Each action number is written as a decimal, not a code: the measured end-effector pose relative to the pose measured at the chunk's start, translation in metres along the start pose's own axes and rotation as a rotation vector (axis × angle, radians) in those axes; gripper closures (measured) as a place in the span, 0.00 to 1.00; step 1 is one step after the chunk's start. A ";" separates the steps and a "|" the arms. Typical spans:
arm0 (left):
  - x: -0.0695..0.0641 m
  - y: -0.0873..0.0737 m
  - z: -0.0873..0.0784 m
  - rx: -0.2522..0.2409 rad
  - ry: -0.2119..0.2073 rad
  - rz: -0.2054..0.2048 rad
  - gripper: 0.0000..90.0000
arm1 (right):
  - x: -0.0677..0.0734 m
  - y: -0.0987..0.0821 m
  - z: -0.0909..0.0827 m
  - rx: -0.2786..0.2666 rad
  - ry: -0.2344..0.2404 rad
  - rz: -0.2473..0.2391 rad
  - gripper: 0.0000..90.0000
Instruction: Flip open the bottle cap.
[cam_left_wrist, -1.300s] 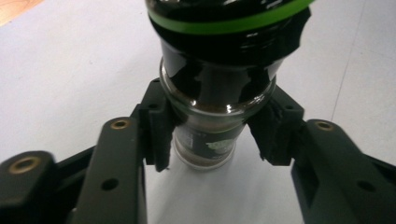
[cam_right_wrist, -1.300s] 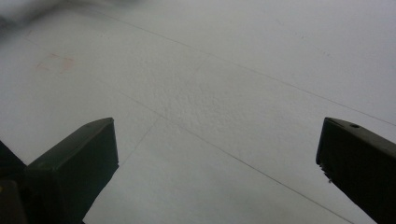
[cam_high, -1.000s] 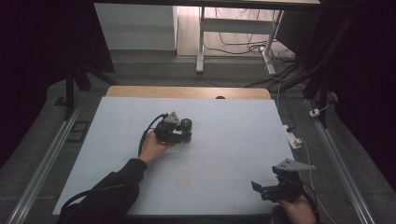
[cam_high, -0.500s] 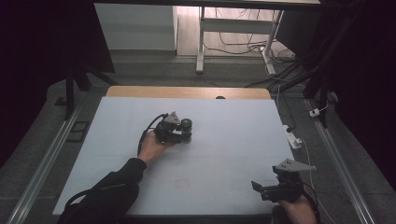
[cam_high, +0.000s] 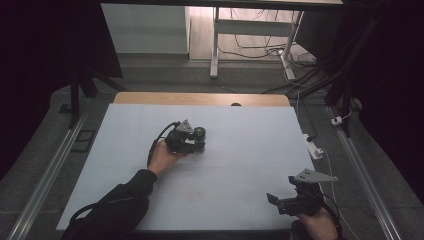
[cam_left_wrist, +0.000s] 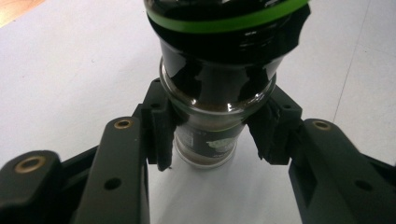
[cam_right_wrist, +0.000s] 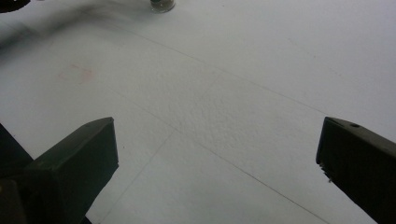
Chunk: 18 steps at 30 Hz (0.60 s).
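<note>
Left claw (cam_high: 198, 142): closed on a small glass jar (cam_left_wrist: 212, 116). In the left gripper view the black pads press the jar's clear body from both sides, just below its dark cap with a green band. Jar contents dark; a small label shows low on the glass, too blurred to read. The jar stands upright with its base on the white desk (cam_high: 250, 150).

High view: the jar (cam_high: 200, 134) sits a little toward 10 o'clock of the desk's centre, at the tip of the left claw. The person's left hand (cam_high: 162, 156) holds the gripper from the 7 o'clock side, dark sleeve running off toward the near edge, cable looped at the hand.

Right claw (cam_high: 274, 199): open, nothing between its jaws. In the right gripper view they stand wide apart over bare desk surface. High view puts it near the desk's 5 o'clock corner, well apart from the jar, with the right hand (cam_high: 316, 224) at the near edge.
</note>
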<state>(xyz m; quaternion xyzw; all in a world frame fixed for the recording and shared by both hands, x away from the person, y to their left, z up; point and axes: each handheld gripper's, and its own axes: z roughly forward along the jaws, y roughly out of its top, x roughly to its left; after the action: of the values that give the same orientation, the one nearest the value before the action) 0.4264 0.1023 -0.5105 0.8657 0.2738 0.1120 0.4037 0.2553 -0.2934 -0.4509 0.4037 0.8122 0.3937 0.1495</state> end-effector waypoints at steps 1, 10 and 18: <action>0.000 0.000 0.000 0.001 0.000 0.000 0.60 | 0.000 0.001 0.000 0.000 0.003 -0.007 0.00; 0.000 0.001 0.000 0.006 -0.001 -0.002 0.60 | 0.008 0.010 0.008 -0.010 0.047 -0.055 0.00; 0.000 0.001 0.000 0.009 -0.001 -0.005 0.60 | 0.012 0.021 0.015 -0.045 0.085 -0.026 0.00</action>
<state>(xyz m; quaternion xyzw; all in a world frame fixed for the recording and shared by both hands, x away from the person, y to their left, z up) 0.4269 0.1021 -0.5098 0.8669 0.2760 0.1093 0.4004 0.2672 -0.2687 -0.4437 0.3726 0.8140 0.4266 0.1289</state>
